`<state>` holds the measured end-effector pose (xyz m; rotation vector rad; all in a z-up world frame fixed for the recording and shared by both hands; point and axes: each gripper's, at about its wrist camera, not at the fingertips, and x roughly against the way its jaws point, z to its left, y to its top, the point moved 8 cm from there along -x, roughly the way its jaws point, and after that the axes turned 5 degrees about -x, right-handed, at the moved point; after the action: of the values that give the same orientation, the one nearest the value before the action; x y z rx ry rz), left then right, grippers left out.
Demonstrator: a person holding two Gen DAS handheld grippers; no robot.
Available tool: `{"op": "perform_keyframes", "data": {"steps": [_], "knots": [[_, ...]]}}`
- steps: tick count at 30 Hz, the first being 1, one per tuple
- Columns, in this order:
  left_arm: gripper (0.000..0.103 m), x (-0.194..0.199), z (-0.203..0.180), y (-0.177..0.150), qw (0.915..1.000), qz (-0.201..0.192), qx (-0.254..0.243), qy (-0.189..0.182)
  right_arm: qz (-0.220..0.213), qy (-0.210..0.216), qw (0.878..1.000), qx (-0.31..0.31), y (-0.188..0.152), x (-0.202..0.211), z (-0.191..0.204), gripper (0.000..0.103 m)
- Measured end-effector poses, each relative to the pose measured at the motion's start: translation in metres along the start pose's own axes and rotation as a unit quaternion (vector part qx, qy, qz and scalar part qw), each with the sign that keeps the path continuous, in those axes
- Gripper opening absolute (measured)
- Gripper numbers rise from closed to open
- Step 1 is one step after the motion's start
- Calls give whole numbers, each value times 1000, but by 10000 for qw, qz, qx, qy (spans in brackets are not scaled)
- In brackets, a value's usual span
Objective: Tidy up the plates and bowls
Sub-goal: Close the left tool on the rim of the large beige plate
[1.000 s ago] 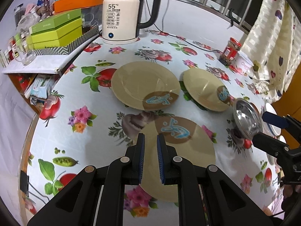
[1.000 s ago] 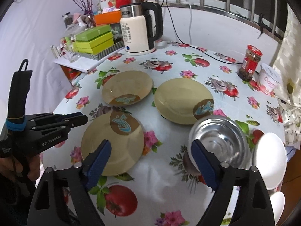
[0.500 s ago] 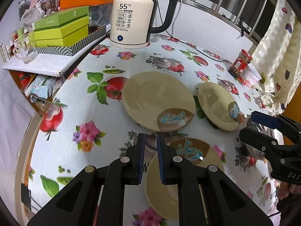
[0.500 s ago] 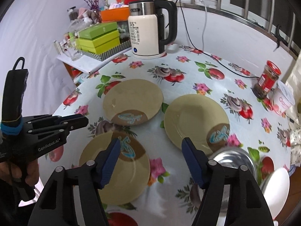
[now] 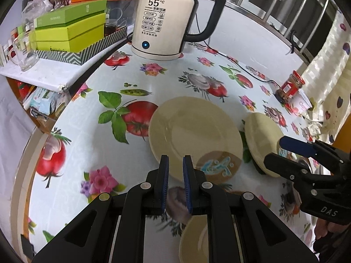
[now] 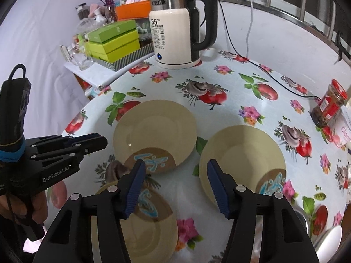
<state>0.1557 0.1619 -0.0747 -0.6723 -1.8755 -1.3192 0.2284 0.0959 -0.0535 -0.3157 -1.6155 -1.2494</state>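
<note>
Three beige plates with a brown-and-blue fish patch lie on the flowered tablecloth. The far-left plate [image 5: 195, 135] [image 6: 153, 133] lies just ahead of my left gripper [image 5: 175, 164], whose fingers stand a narrow gap apart and hold nothing. The right plate [image 5: 263, 140] [image 6: 243, 162] lies ahead of my right gripper [image 6: 175, 168], which is open and empty. The near plate [image 6: 140, 221] [image 5: 195, 239] lies under both grippers. A steel bowl [image 6: 305, 217] and a white bowl [image 6: 331, 234] show at the right edge.
A white electric kettle [image 5: 166, 24] [image 6: 175, 37] stands at the back with its cord across the table. Green boxes [image 5: 70, 28] sit on a side shelf to the left. A red-lidded jar [image 6: 329, 105] and a white cup [image 6: 344, 129] stand at the right.
Both grippers have moved forward over the table, toward the far plates. The right gripper's jaws have narrowed somewhat. The near plate has slid under both grippers in view.
</note>
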Motion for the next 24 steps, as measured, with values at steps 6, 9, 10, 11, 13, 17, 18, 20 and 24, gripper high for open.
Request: {"op": "perform_keyframes", "data": {"steps": [6, 9, 10, 11, 13, 17, 18, 20, 24], "knots": [[18, -13, 7, 6, 9999, 42, 106, -76, 98, 3, 10000, -3, 12, -22, -2, 55], [18, -17, 10, 7, 9998, 36, 158, -86, 178, 38, 9998, -51, 17, -35, -5, 54], [18, -18, 12, 8, 9998, 45, 177, -76, 191, 42, 9998, -60, 18, -39, -6, 53], [18, -20, 14, 8, 9998, 51, 197, -62, 206, 48, 9998, -64, 20, -42, -6, 53], [18, -23, 17, 8, 9997, 60, 240, -48, 253, 46, 9996, -84, 22, -50, -8, 53], [18, -28, 19, 8, 9996, 86, 273, -38, 368, 63, 9992, -175, 24, -64, -12, 53], [18, -30, 19, 8, 9995, 99, 286, -44, 396, 56, 9990, -205, 24, -68, -14, 53], [18, -31, 20, 9, 9996, 59, 286, -39, 424, 56, 9988, -232, 25, -73, -16, 53], [18, -32, 24, 11, 9993, 38, 374, -54, 519, 92, 9982, -302, 24, -83, -18, 51]]}}
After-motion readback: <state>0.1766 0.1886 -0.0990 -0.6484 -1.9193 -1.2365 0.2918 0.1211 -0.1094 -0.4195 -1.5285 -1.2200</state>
